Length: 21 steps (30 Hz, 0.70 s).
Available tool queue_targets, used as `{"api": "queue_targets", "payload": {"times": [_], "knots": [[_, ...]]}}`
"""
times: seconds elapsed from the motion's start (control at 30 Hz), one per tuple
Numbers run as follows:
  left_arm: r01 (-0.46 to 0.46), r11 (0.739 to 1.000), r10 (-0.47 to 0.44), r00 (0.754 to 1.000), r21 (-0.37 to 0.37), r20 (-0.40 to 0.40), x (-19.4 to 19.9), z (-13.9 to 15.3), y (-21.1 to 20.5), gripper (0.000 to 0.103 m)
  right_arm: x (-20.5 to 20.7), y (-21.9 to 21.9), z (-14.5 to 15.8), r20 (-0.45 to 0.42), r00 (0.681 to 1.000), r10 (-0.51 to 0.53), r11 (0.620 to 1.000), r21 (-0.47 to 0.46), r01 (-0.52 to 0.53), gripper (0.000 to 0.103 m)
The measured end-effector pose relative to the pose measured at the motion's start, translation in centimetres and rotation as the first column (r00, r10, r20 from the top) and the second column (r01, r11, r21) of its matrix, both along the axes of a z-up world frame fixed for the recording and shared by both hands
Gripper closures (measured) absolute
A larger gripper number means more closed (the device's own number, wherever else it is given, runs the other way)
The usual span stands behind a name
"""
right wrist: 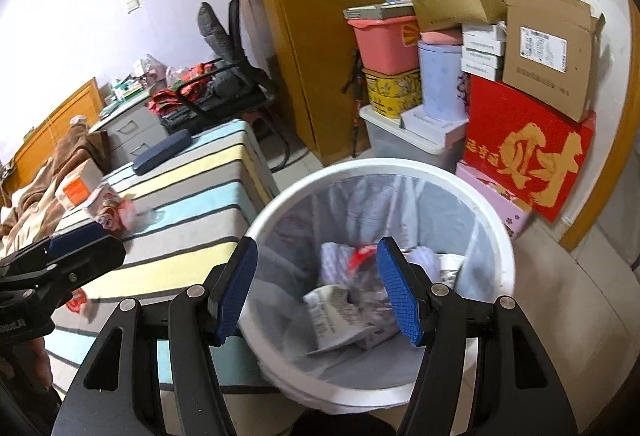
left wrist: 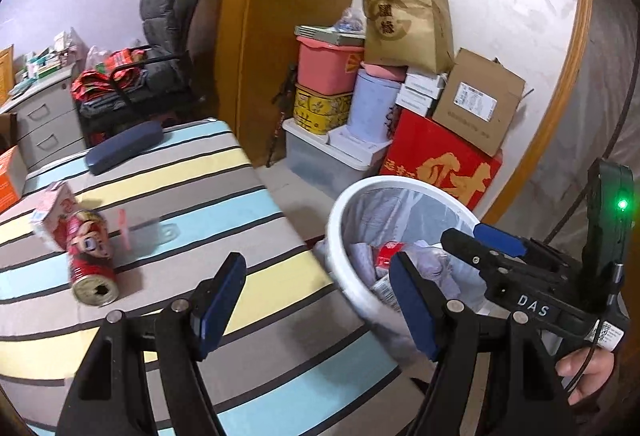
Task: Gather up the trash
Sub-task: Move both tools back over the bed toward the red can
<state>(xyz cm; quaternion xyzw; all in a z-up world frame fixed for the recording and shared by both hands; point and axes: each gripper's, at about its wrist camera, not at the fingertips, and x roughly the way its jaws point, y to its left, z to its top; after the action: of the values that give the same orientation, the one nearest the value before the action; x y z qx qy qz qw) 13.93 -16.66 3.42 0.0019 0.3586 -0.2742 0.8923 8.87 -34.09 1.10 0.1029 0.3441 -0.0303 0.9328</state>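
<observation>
Trash first: a red can (left wrist: 93, 262) lies on its side on the striped cushion top (left wrist: 224, 195), red label with some cartoon print, pale metal end with a dark opening in it. Its long axis runs roughly from the far side of the cushion toward the left wrist camera, open end facing the lens and tipped a bit down-right in that view. Right behind it, touching or nearly so, sits a small pinkish carton (left wrist: 52, 209), tilted, a bit blurry so I can't read its print. A thin pink scrap (left wrist: 125, 224) lies just beside the can on its right.

White bin (right wrist: 492, 236) stands on the floor against the cushion's edge, lined with a clear bag, and already has crumpled paper and a red wrapper (right wrist: 358, 258) in the bottom.

Left gripper (left wrist: 316, 300) hovers over the cushion's near corner and the bin's rim, blue pads well apart, nothing between them. Can is up and to the left of it, well apart, not touched.

Right gripper (right wrist: 318, 288) hangs over the bin's mouth, angled down into it, pads parted about as wide, nothing clamped either; the stuff seen between them is lying down in the bin.

Also on the cushion: a dark blue case (left wrist: 124, 147) at the far end, and an orange box (left wrist: 10, 175) at the left edge.
</observation>
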Motion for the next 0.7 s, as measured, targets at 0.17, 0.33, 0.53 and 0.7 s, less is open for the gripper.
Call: {"api": "queue_targets", "payload": {"times": [0.17,0.33,0.53,0.7], "knots": [[-0.051,0.999,0.051,0.999,-0.004,0.014,-0.5,0.1,3.2,0.027,0.2,1.8,0.4,0.017,0.999,0.033,0.999,0.002,-0.033,0.039],[-0.126,0.992,0.125,0.991,0.004,0.04,-1.1,0.2,6.6,0.027,0.5,4.0,0.6,0.029,0.997,0.075,0.997,-0.003,-0.075,0.039],[-0.198,0.98,0.197,0.979,0.011,0.05,-1.6,0.3,10.2,0.027,0.9,6.4,0.7,0.036,0.992,0.119,0.993,0.002,-0.12,0.039],[-0.249,0.968,0.248,0.968,0.009,0.047,-1.8,0.1,12.9,0.027,1.5,8.2,0.9,0.039,0.986,0.16,0.987,0.002,-0.16,0.039]]}}
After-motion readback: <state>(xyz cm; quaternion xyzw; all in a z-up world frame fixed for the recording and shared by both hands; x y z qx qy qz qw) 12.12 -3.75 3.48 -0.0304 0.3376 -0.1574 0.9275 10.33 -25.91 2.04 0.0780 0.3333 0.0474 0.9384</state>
